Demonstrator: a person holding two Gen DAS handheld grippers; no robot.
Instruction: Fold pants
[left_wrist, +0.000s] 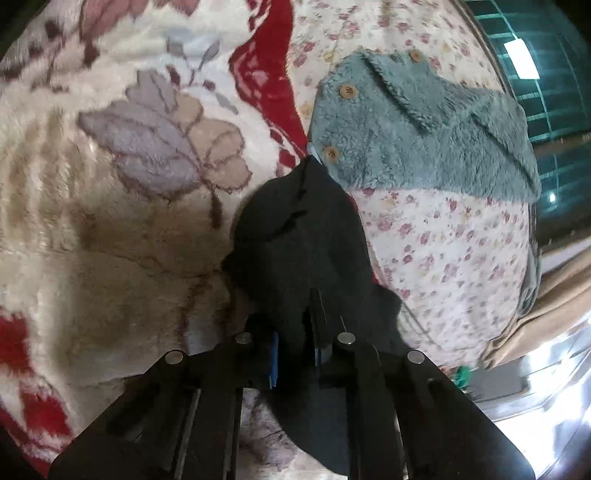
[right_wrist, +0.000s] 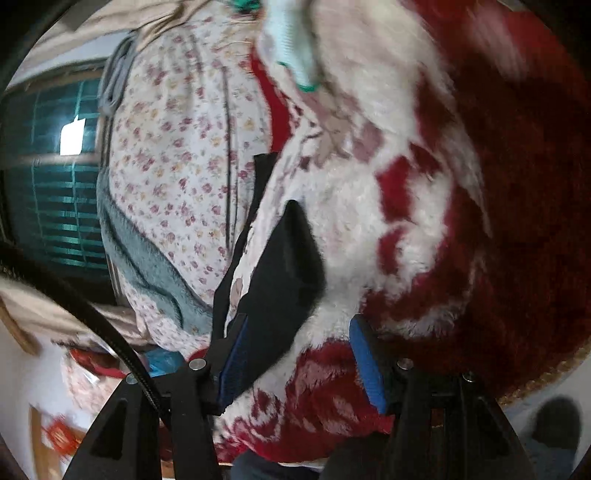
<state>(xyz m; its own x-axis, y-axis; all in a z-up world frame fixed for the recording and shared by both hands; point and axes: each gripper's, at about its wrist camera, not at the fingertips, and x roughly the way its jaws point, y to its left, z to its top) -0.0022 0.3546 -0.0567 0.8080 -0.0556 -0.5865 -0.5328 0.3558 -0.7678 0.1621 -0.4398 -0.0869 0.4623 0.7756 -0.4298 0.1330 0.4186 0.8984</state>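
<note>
Left tool (left_wrist: 295, 354) clamped on the black pants (left_wrist: 299, 236) (bunched over the blanket (left_wrist: 110, 240)); right tool (right_wrist: 301, 363) stood wide, pants between pads, not pinched.

Black left hand-held gripper (left_wrist: 295, 354), blue pads, silver screws, black cable (right_wrist: 74, 295)

The bed was covered by a fluffy cream and red blanket (left_wrist: 110, 229) and, beside it, a flowered sheet (left_wrist: 443, 251). Dark pants (left_wrist: 299, 229) lay across where they met. A teal fleece jacket (left_wrist: 424, 133) lay on the sheet.
</note>
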